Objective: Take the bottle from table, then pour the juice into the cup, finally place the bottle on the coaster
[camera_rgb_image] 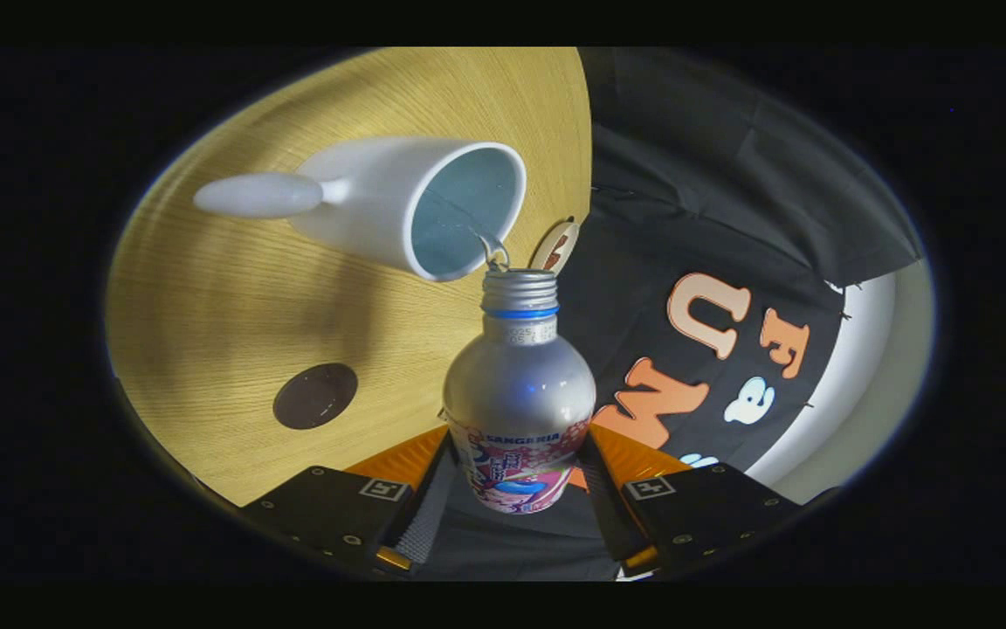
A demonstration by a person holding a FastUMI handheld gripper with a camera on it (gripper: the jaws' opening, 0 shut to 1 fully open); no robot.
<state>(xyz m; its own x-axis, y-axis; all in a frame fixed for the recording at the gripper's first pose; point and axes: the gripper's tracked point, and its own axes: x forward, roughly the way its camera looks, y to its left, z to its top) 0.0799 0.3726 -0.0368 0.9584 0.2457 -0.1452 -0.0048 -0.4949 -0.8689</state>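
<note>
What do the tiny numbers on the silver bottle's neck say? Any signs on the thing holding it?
Small printed code on the silver metal juice bottle, below its blue ring: too blurred to read.
Square black-and-white markers on the hand-held gripper, whose fingers press the bottle's sides: patterns, no words.

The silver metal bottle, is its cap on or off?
Off: the silver metal bottle, clamped between the jaws, shows a bare threaded mouth at the white mug's rim.
</note>
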